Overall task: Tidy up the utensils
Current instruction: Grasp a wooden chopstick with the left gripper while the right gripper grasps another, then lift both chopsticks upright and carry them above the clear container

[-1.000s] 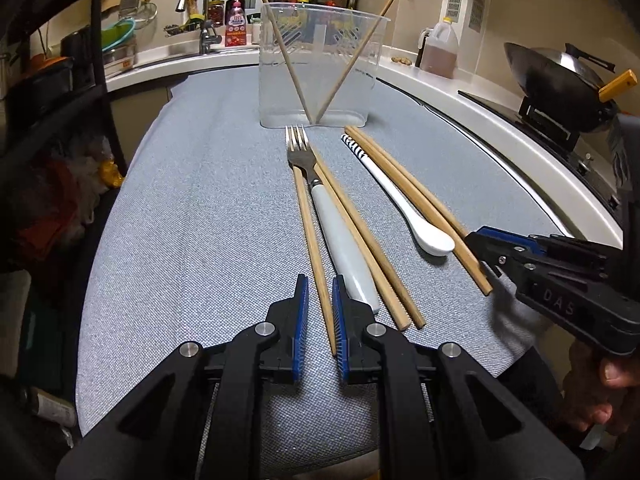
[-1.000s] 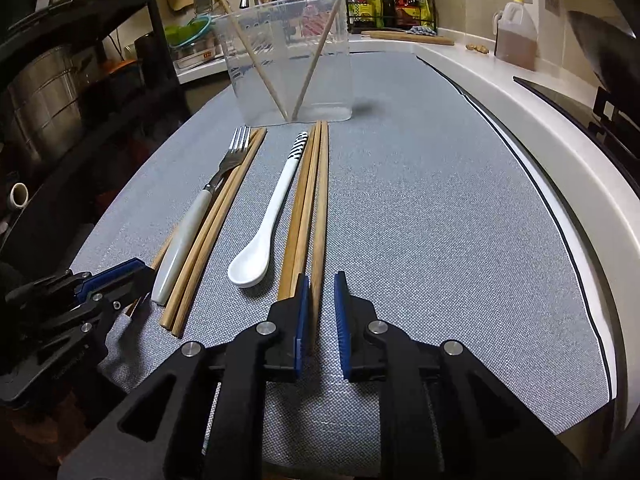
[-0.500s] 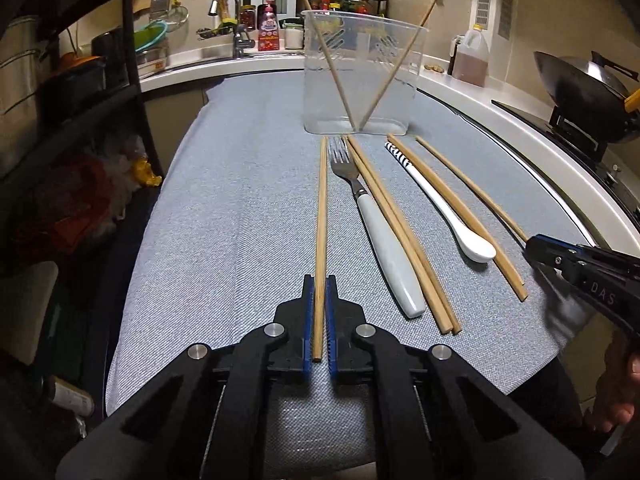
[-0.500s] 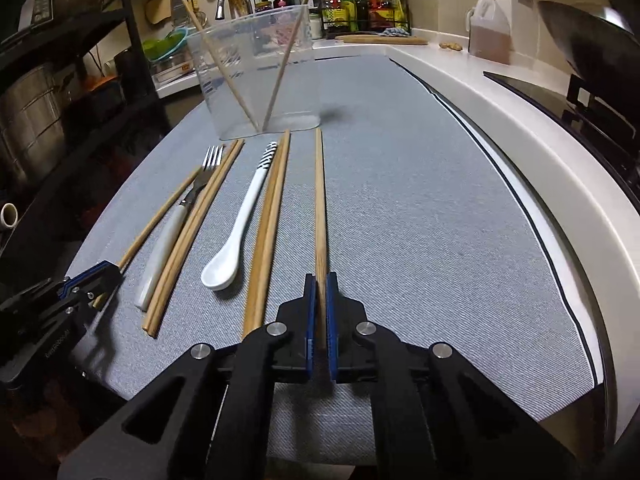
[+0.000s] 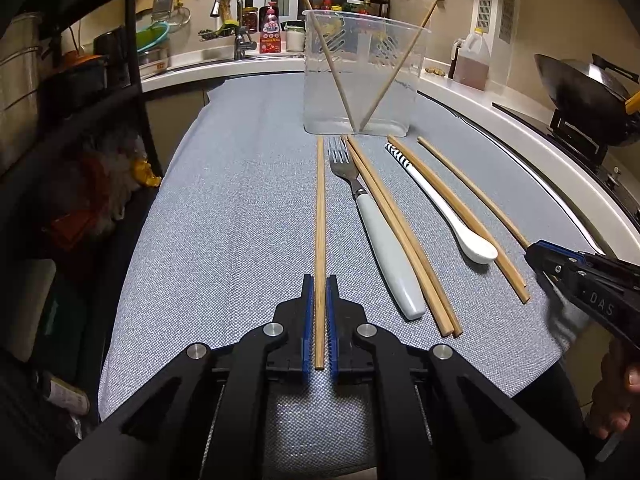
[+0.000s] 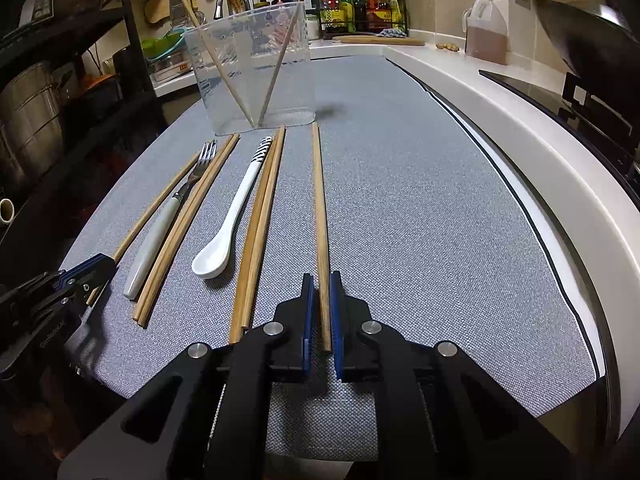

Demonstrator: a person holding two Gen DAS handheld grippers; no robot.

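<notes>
wooden chopsticks lie on the grey cloth [image 5: 240,220] that covers the counter. the left claw [image 5: 319,292] is clamped on the near end of one chopstick [image 5: 320,216], which points at the clear tub [image 5: 360,80]. the right claw [image 6: 321,292] has another chopstick [image 6: 320,216] between its blue pads, and its jaws are opening a little; the stick sits nearer the left pad with a thin gap on the right.

between the two claws lie more things, side by side: a fork [image 5: 380,236] with a white handle, a pair of chopsticks [image 5: 404,240] touching it, a white spoon [image 5: 448,208] with a striped end, and two more chopsticks [image 6: 258,232] just beside the spoon. two thin sticks [image 5: 360,60] already stand crossed inside the tub, which sits at the far end of the cloth. a dark wok [image 5: 580,92] sits off to the right.
</notes>
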